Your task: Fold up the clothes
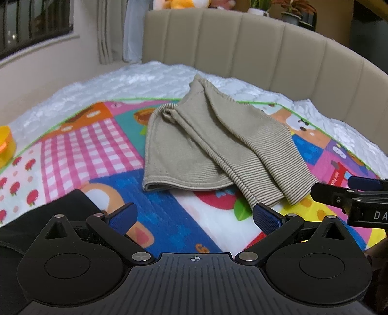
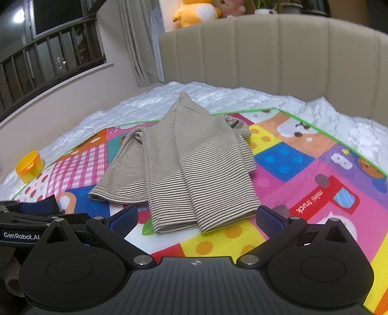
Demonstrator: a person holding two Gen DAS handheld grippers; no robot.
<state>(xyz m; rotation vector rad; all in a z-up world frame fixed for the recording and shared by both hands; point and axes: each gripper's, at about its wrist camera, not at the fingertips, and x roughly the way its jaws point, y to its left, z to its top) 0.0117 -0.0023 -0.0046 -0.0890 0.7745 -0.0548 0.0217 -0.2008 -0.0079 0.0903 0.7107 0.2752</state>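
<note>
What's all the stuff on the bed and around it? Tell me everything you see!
Sweater: one, beige with thin dark stripes, partly folded, middle of the mat.
Play mat: one, many-coloured cartoon squares, spread over the bed.
Bed cover: one, white and puffy, under the mat.
Headboard: one, beige, padded, behind the bed.
Plastic container: one, yellow with orange, left edge of the mat.
Dark garment: one, black, near left corner of the mat.
Plush toys: at least two, yellow and pink, on the ledge behind the headboard.
Potted plants: a few, green and reddish, same ledge.
Left tool: one, black with blue pads, open, empty.
Right tool: one, same colours, open, empty.
</note>
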